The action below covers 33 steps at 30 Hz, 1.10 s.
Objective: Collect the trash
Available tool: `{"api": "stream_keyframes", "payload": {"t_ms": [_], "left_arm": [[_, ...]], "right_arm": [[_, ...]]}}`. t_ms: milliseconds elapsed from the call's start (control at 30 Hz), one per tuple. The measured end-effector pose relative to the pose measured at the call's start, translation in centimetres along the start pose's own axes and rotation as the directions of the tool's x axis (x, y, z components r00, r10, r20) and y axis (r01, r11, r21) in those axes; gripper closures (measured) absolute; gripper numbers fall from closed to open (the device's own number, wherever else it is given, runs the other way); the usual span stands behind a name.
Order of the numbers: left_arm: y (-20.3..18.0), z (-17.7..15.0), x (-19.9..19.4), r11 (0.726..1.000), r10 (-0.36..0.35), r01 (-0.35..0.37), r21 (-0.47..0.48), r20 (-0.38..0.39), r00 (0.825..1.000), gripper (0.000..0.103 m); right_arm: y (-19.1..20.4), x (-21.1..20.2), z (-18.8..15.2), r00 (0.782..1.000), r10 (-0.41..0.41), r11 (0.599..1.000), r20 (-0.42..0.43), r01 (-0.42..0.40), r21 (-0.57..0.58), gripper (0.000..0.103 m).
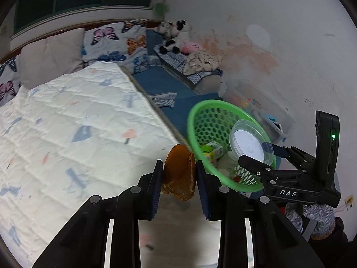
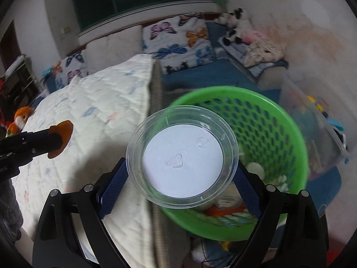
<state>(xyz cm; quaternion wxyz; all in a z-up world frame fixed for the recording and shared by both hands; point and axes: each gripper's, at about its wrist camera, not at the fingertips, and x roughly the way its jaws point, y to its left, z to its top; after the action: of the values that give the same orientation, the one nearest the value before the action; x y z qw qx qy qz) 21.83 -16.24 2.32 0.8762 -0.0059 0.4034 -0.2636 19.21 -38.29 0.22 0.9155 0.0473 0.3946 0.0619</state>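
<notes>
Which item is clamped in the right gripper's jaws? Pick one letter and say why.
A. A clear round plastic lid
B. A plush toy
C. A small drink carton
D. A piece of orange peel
A: in the right wrist view the right gripper has its blue pads on either side of the clear round plastic lid, held in front of the green basket; the orange peel sits in the left gripper.

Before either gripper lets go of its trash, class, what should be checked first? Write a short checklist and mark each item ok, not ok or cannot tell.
1. Left gripper clamps the orange peel: ok.
2. Right gripper holds the clear plastic lid by its rim: ok.
3. Lid is over the green basket: cannot tell.
4. Peel is over the basket: not ok, it sits beside the rim, over the quilt.
5. Basket has room: ok.
</notes>
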Motion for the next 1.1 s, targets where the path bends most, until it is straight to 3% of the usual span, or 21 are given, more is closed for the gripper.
{"api": "stream_keyframes", "payload": {"t_ms": [400, 867, 1100], "left_arm": [[-4.5, 1.7, 3.9, 0.998, -0.042, 0.045, 0.054, -0.053, 0.998, 0.074], [-6.8, 2.3, 6.5, 0.995, -0.045, 0.053, 0.08, -0.091, 0.995, 0.073], [-7.8, 2.6, 7.5, 0.995, -0.044, 0.053, 0.086, -0.103, 0.994, 0.067]], "right_arm": [[-5.4, 0.1, -1.3, 0.999, -0.028, 0.996, -0.028, 0.03, 0.088, 0.012], [-8.0, -0.9, -1.9, 1.0, -0.023, 0.992, -0.007, 0.024, 0.127, 0.007], [-8.7, -1.8, -2.2, 0.999, -0.032, 0.99, 0.006, 0.031, 0.135, 0.005]]}}
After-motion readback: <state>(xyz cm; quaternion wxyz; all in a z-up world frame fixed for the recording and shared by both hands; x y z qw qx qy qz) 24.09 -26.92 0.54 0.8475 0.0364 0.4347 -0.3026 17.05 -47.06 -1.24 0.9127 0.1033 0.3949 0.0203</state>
